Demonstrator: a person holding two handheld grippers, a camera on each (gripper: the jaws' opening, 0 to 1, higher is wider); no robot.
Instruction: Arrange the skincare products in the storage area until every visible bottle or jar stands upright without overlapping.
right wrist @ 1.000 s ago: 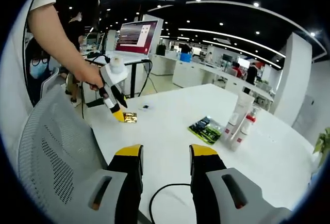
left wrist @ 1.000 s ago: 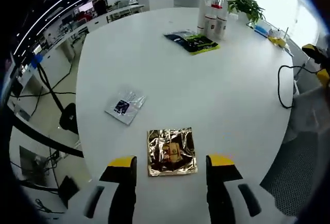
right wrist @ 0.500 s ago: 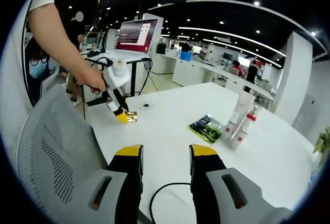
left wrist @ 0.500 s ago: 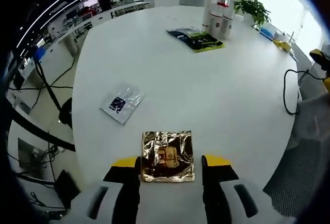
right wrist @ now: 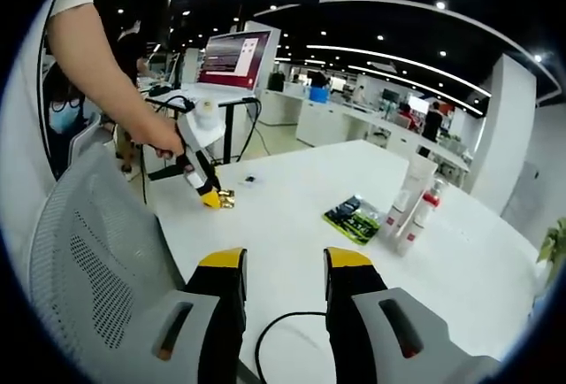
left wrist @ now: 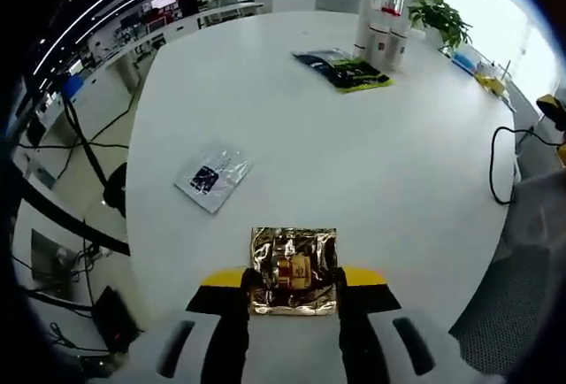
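Left gripper point(left wrist: 294, 280) now astride gold sachet point(left wrist: 293, 271)

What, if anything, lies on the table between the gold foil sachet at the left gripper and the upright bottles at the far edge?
The gold foil sachet sits between the left gripper's jaws. Between it and the bottles the white table is mostly bare; only the green-and-black packets lie flat just before them. The clear sachet lies off to one side.

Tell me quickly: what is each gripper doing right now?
Left gripper: jaws closing around the gold foil sachet; a firm grip cannot be told.
Right gripper: open, holding nothing.
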